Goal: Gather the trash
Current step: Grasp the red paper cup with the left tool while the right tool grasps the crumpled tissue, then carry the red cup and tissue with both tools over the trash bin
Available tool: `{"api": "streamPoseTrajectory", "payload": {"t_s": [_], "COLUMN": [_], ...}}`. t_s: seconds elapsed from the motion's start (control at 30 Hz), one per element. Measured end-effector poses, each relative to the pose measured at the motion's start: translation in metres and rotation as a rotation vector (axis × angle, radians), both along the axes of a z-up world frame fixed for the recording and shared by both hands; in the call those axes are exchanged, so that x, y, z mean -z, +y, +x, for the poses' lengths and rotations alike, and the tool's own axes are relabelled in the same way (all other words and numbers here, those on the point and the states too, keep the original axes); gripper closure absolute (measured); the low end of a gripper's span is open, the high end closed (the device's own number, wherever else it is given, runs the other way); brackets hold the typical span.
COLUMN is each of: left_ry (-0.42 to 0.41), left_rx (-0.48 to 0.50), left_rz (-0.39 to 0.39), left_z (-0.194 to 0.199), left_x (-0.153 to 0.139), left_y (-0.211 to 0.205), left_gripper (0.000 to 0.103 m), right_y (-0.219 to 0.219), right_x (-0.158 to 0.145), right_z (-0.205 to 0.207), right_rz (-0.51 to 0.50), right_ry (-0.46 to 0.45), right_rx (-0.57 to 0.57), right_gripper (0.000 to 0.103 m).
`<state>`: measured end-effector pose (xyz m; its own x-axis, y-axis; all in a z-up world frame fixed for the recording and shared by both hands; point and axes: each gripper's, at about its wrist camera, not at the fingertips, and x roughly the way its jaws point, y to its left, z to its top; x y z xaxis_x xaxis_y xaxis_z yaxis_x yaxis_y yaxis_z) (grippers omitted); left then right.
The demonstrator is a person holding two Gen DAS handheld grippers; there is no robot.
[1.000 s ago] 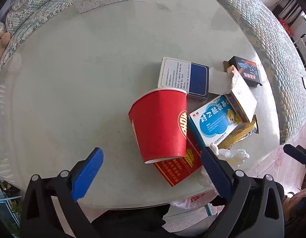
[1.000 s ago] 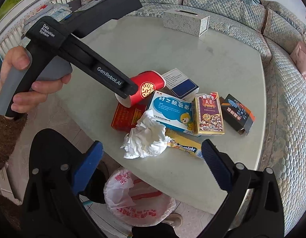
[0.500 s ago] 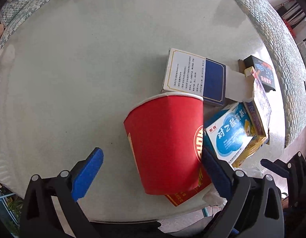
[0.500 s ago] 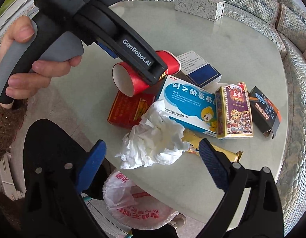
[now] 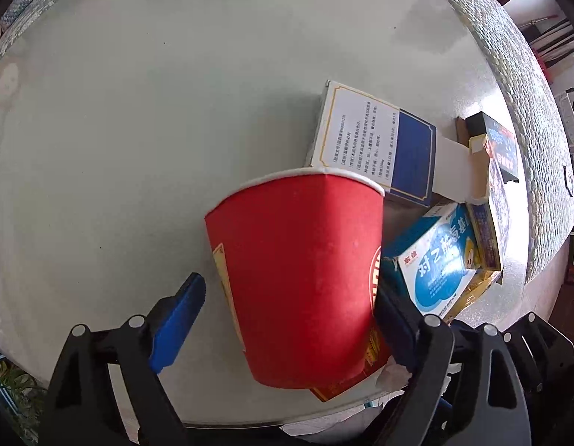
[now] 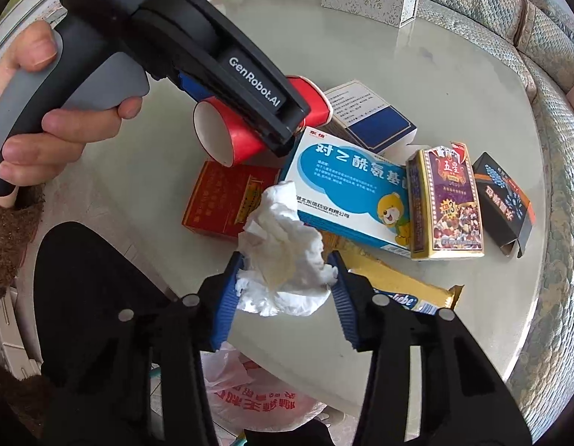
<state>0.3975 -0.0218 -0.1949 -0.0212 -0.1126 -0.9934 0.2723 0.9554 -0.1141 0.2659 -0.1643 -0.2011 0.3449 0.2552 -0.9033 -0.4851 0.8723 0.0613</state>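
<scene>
Two grippers close at once: the left gripper (image 5: 287, 304) around the light, squashy red cup (image 5: 302, 278) lying on the bench (image 5: 138, 111), the right gripper (image 6: 285, 290) pinching the soft tissue (image 6: 283, 245) by its middle.

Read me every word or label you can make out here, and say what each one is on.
"GenRobot.AI": left gripper body.
"Acquisition System", top cut off: same body.
"对乙酰氨基": blue and white box.
"五星": purple box.
"...iebe", partly hidden: yellow wrapper.
Small print on all boxes, red bag lettering: unreadable.
</scene>
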Motion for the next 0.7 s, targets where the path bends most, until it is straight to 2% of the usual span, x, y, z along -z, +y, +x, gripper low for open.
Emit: {"api": "streamPoseTrajectory", "payload": {"t_s": [0.1, 0.27, 0.7], "left_ry": [0.015, 0.005, -0.094], "left_rx": [-0.011, -0.030, -0.018], "left_rz": [-0.004, -0.018, -0.005], "left_z": [0.001, 0.003, -0.018], "left_x": [0.003, 0.004, -0.030], "left_y": [0.005, 0.021, 0.032], "left_gripper": [0.034, 0.035, 0.035], "right_y": [0.000, -0.001, 0.005], "right_x": [-0.002, -0.005, -0.028], "right_z": [-0.001, -0.001, -0.009], "right_rz": [0.006, -0.001, -0.035], "right_ry": [-0.002, -0.008, -0.058], "right_rx": [0.004, 0.015, 0.035], "right_gripper": [0.067, 0.077, 0.080]}}
